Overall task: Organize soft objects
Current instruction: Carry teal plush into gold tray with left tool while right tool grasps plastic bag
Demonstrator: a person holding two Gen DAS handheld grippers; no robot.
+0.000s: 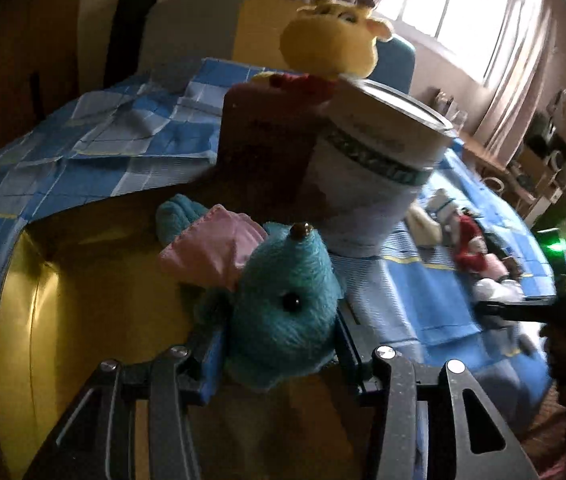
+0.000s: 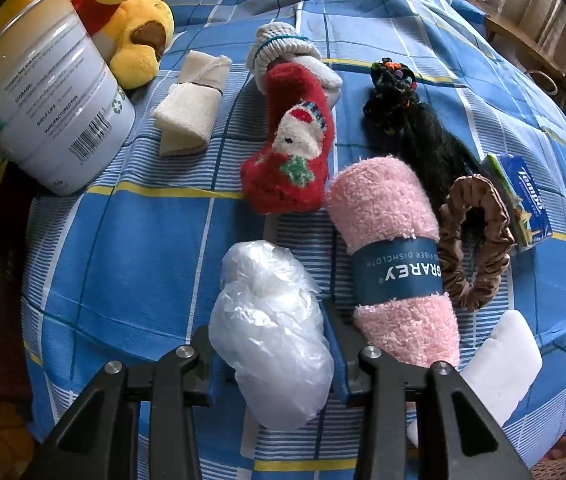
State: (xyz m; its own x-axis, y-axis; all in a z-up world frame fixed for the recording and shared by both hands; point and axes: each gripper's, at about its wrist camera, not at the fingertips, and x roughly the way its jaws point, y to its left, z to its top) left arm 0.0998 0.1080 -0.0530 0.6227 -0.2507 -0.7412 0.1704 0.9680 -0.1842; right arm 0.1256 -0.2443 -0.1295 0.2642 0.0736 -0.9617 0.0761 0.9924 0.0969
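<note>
My left gripper (image 1: pixel 281 350) is shut on a teal plush toy (image 1: pixel 283 308) with a pink ear and holds it over a gold-lined box (image 1: pixel 35 300). My right gripper (image 2: pixel 273 354) is shut on a crumpled clear plastic bag (image 2: pixel 271 332) just above the blue checked bedspread (image 2: pixel 123 240). In the right wrist view a pink dishcloth roll (image 2: pixel 391 256), a red Santa sock (image 2: pixel 295 152), a cream folded cloth (image 2: pixel 191 104), a brown scrunchie (image 2: pixel 479 240), a black hair piece (image 2: pixel 403 108) and a white pad (image 2: pixel 499 364) lie on the bed.
A white tin can (image 2: pixel 47 100) stands at the bed's left edge, and shows in the left wrist view too (image 1: pixel 367 168). A yellow giraffe plush (image 1: pixel 331 40) sits behind it. A tissue pack (image 2: pixel 523 196) lies at right. Window and shelves are at far right.
</note>
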